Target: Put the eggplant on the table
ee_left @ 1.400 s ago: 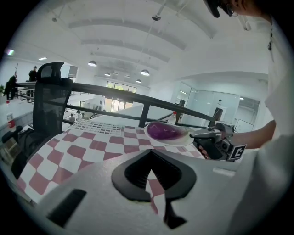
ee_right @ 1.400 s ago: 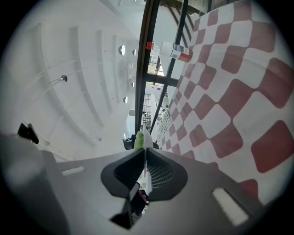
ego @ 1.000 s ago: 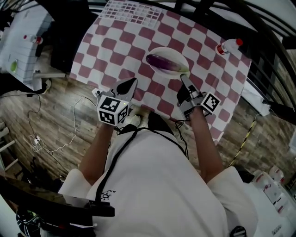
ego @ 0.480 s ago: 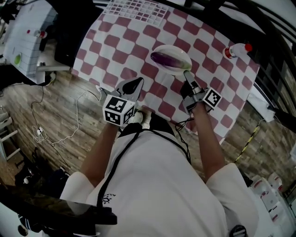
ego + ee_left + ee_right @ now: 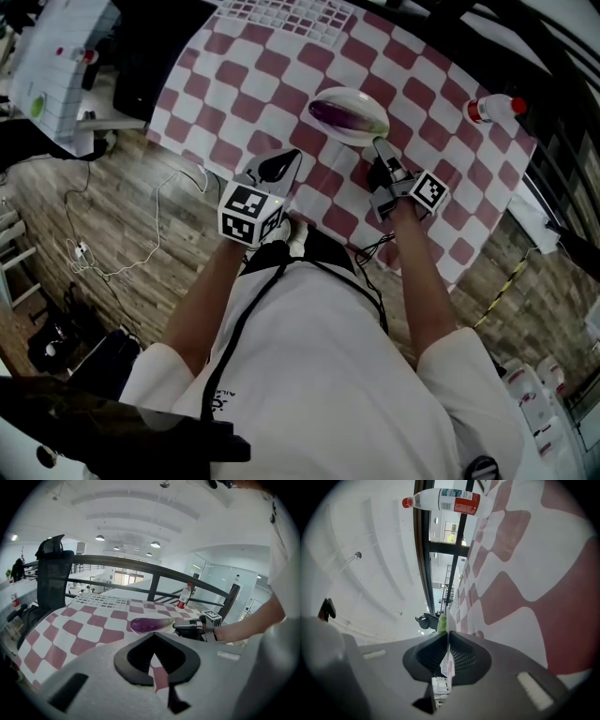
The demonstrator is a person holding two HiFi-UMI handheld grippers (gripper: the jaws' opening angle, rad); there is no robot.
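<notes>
Over on the left, a thin pale cable (image 5: 141, 253) trails across the wooden floor (image 5: 84, 197). A black office chair (image 5: 52, 578) stands past the table's left end. The table (image 5: 253, 89) is covered in red and white checks, and a white grid-patterned mat (image 5: 281, 11) lies at its far edge.

The person in a white shirt stands at the near side, both arms reaching forward. The left gripper (image 5: 286, 161) is held over the near edge of the checks, to the left of the plate and apart from it. Its jaws are drawn together and there is nothing between them.

Right of it, about the middle of the table, the purple eggplant (image 5: 342, 116) lies lengthwise on an oval white plate (image 5: 354, 94), its green stem end pointing right. From here I cannot tell whether the plate rests flat on the cloth or is raised a little.

The right gripper (image 5: 379, 145) is turned on its side and comes in from the near right. Its jaws are closed on the near right rim of the plate, with the green stem end just at their tips.

Further right, near the table's right edge and well apart from the plate, a clear plastic bottle (image 5: 494, 109) with a red cap lies on its side. A dark rail (image 5: 122, 562) runs behind the far side of the table.
</notes>
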